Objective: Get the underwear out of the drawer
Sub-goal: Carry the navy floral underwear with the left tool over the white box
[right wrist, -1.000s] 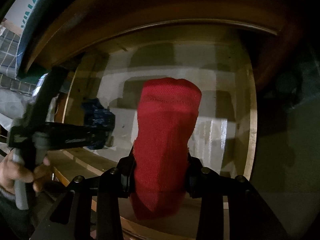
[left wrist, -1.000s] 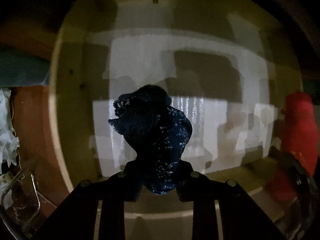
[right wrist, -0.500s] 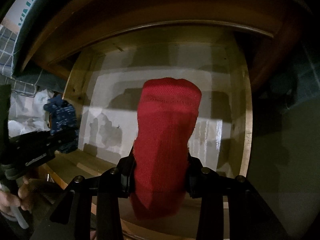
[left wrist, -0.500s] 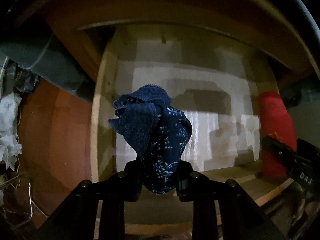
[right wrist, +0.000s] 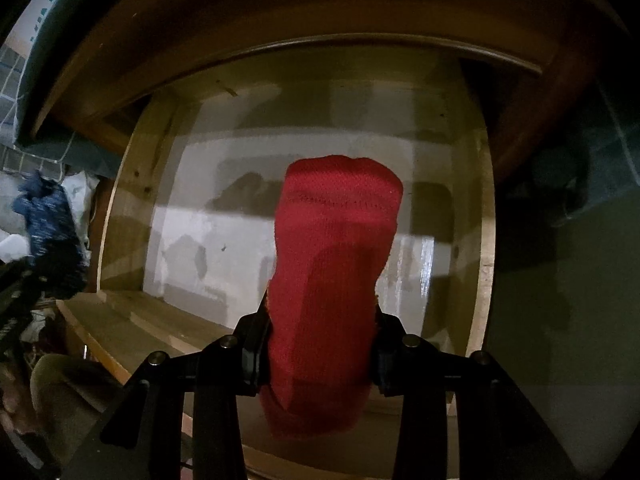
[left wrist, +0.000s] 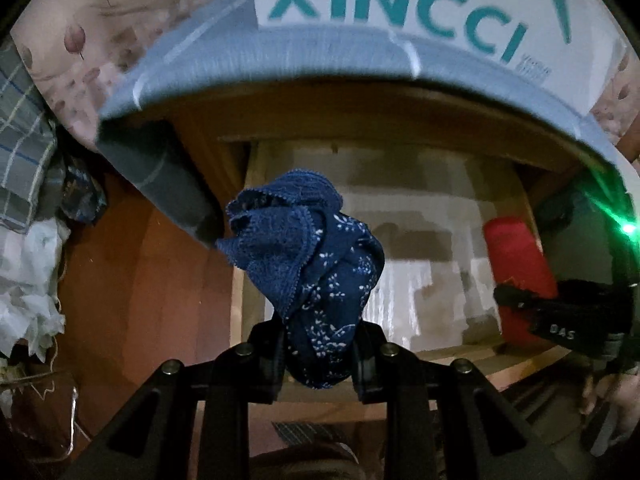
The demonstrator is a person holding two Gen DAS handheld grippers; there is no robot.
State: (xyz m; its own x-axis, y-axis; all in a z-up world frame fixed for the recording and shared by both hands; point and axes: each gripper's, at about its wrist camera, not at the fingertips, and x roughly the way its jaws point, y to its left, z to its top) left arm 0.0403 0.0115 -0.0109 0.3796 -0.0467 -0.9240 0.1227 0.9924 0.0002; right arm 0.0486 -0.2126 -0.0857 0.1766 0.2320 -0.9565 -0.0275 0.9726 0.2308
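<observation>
My left gripper (left wrist: 318, 354) is shut on a bunched blue underwear (left wrist: 316, 268) with a small white print, held up above the open wooden drawer (left wrist: 432, 248). The right gripper (right wrist: 320, 344) is shut on a rolled red underwear (right wrist: 336, 268), hanging over the drawer's pale lined floor (right wrist: 224, 240). In the left wrist view the red underwear (left wrist: 516, 264) and the right gripper's black body (left wrist: 560, 320) show at the right edge. In the right wrist view the blue underwear (right wrist: 52, 236) appears blurred at the far left.
A mattress edge with a white sheet lettered in teal (left wrist: 400, 12) overhangs the drawer. Left of the drawer stands a brown wooden panel (left wrist: 152, 280), with crumpled white plastic (left wrist: 28, 280) and checked cloth (left wrist: 20, 128) beyond. A green light (left wrist: 628, 228) glows at right.
My left gripper has risen and tilted back with the blue underwear, bringing the mattress edge and lettered sheet into view. The right gripper with the red underwear has stayed put.
</observation>
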